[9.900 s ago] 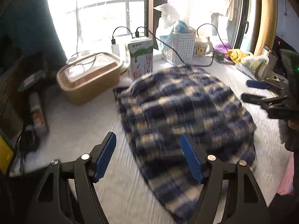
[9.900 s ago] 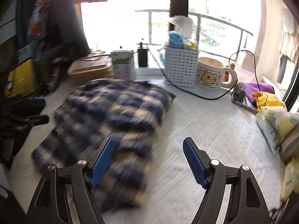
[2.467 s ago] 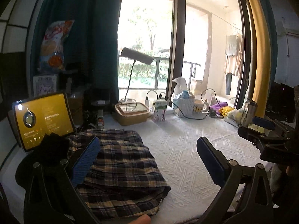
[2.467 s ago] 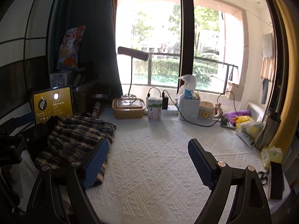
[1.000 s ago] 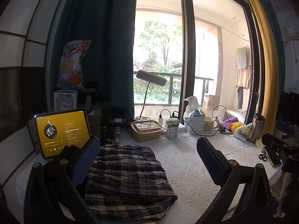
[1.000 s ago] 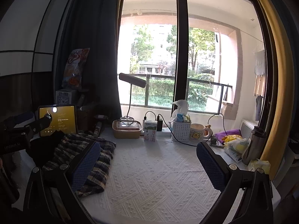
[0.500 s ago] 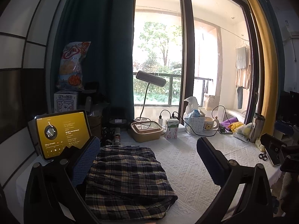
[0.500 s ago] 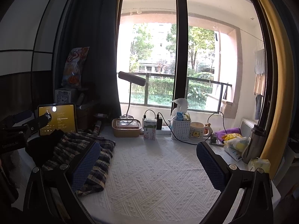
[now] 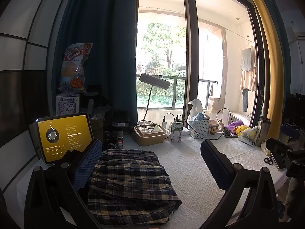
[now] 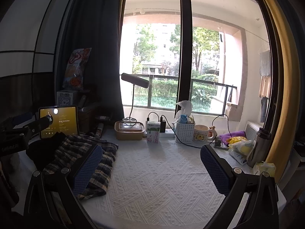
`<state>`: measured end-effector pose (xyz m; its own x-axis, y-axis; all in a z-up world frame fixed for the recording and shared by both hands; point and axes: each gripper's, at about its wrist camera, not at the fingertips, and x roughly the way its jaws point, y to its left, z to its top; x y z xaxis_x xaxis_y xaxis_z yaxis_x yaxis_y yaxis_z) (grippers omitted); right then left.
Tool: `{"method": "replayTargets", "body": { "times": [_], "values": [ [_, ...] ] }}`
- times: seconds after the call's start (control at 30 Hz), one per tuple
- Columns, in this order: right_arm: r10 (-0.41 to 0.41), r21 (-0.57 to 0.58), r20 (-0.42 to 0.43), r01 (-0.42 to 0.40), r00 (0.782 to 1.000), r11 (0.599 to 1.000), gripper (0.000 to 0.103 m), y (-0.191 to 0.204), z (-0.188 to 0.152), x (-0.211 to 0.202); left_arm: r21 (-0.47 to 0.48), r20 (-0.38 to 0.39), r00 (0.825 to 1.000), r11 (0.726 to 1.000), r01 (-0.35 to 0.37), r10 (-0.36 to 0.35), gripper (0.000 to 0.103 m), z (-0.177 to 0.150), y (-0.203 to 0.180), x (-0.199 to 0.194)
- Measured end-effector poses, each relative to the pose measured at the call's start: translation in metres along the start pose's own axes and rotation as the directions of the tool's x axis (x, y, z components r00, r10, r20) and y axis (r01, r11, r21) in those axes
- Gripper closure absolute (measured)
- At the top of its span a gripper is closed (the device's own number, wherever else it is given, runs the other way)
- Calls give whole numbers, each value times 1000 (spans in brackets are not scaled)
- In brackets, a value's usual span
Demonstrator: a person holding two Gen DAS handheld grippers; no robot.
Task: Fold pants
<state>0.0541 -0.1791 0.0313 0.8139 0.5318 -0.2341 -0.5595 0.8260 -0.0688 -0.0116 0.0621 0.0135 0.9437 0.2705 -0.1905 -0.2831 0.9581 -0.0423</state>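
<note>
With both my left gripper (image 9: 150, 164) and right gripper (image 10: 149, 168) fingers apart and empty, the folded pants (image 9: 129, 183), seemingly near the desk (image 9: 190, 171) edge, could slide off.

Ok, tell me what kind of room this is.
Probably a lived-in bedroom or study at home: a cloth-covered table by a balcony window, cluttered with a bear mug, a tablet playing music, and folded plaid pants.
</note>
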Motion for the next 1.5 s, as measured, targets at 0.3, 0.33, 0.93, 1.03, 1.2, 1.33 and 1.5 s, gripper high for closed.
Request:
{"method": "replayTargets", "body": {
  "times": [0.3,0.33,0.93,1.03,1.2,1.33,1.5],
  "values": [
    [1,0,-1,-1,1000,1000,0,1,0,0,-2,-3,1000,1000,-6,6,1,1,1,0],
    [1,1,-2,-1,1000,1000,0,1,0,1,-2,-2,1000,1000,-7,7,1,1,2,0],
    [-2,3,-5,2,1000,1000,0,2,-1,3,-5,-9,1000,1000,-4,4,1,0,1,3],
    [-1,6,-5,1,1000,1000,0,1,-1,3,-3,-10,1000,1000,-2,2,1,0,0,3],
    [-1,4,-6,1,1000,1000,0,1,-2,3,-2,-10,1000,1000,1,-1,1,0,-1,2],
    [-2,5,-6,2,1000,1000,0,0,-2,4,-1,-9,1000,1000,4,-4,1,0,-2,1],
    [-6,7,-5,6,1000,1000,0,-1,-3,4,-1,-11,1000,1000,4,-4,1,0,-2,1]
  ]
}}
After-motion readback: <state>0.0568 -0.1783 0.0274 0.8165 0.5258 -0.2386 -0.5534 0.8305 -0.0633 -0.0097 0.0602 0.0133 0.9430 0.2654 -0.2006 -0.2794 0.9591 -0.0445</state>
